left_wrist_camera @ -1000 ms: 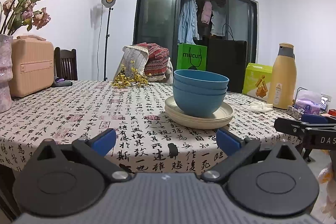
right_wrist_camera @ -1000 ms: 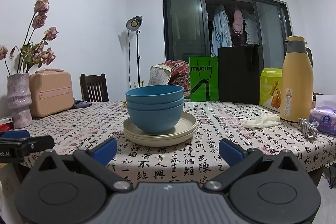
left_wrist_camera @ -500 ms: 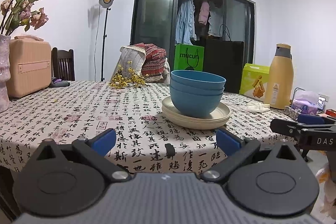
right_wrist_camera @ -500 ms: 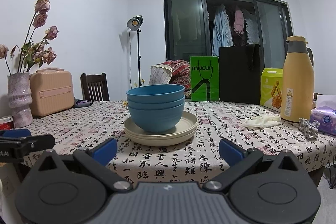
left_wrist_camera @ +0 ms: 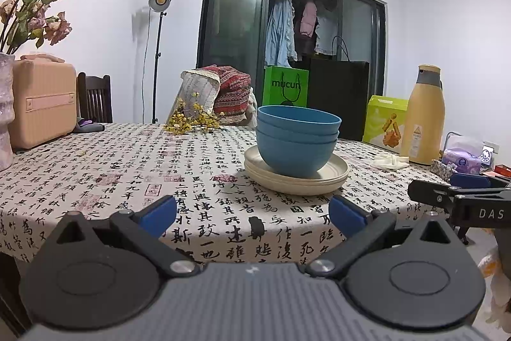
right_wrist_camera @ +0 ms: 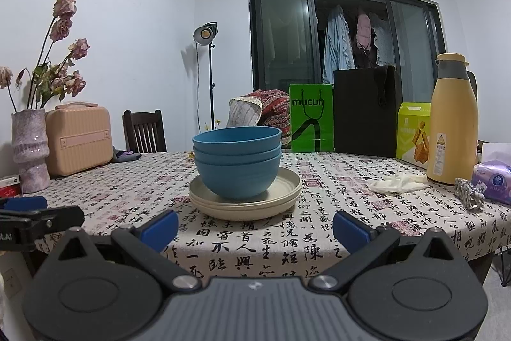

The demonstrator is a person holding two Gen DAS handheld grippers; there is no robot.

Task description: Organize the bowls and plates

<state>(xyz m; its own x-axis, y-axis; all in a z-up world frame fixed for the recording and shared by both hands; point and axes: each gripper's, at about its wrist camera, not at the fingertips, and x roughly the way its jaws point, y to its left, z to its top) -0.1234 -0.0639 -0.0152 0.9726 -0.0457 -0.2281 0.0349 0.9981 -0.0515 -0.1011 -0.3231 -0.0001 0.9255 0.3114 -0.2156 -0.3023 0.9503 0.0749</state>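
Note:
Three blue bowls (left_wrist_camera: 295,144) (right_wrist_camera: 236,162) sit nested on a stack of cream plates (left_wrist_camera: 332,176) (right_wrist_camera: 287,197) in the middle of the table. My left gripper (left_wrist_camera: 252,214) hangs open at the table's front edge, short of the stack, with nothing between its blue-padded fingers. My right gripper (right_wrist_camera: 255,229) is open too, just off the same edge and empty. In the left wrist view the right gripper (left_wrist_camera: 460,190) shows from the side at the far right. The left gripper (right_wrist_camera: 28,210) shows at the far left of the right wrist view.
The table wears a cloth (left_wrist_camera: 127,168) printed with black characters. A yellow flask (right_wrist_camera: 453,120), green box (right_wrist_camera: 412,133), tissue pack (right_wrist_camera: 493,184) and white rag (right_wrist_camera: 399,182) stand right. A vase (right_wrist_camera: 28,155) and pink case (right_wrist_camera: 80,139) stand left. Green and black bags (right_wrist_camera: 311,120) stand behind.
The left gripper has drifted slightly, so the bowls and plates sit a touch lower and left in its view. The right wrist view is nearly unchanged. Both grippers stay open.

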